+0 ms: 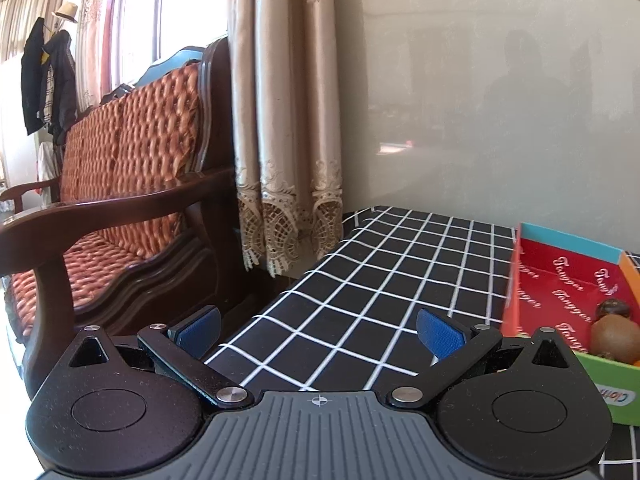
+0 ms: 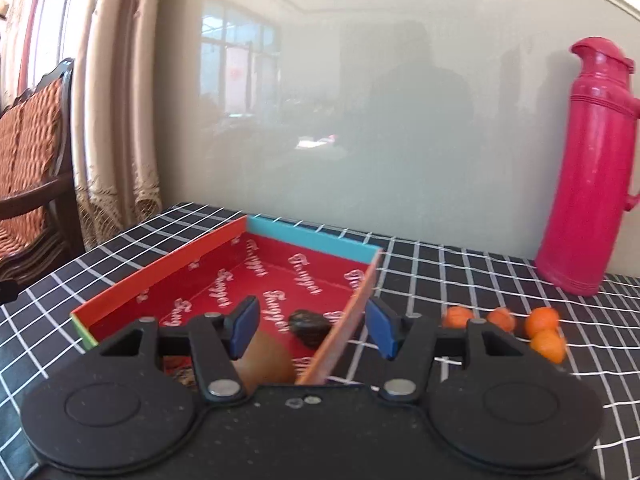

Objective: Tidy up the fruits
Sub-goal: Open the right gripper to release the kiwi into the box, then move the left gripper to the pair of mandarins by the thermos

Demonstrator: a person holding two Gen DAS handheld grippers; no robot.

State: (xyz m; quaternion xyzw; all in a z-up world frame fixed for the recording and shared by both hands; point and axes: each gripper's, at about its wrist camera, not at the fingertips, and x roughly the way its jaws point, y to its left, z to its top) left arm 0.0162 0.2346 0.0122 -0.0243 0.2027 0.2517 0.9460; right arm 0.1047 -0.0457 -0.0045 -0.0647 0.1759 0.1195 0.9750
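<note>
L wrist: left tongs [image 1: 318, 330] agape, empty, above checked-cloth desk [image 1: 360, 280]; cardboard box [image 1: 560, 276] holds fuzzy kiwi [image 1: 614, 338] | R wrist: right tongs [image 2: 312, 330] spread, empty, straddling box wall; four small oranges [image 2: 540, 328] on desk right of box, round, probably light, roll-prone; grip across middle, gently.

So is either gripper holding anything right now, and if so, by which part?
Nothing is held. The left gripper is open over the checked tablecloth. The right gripper is open too, its fingers straddling the red box's side wall without clamping it.
</note>
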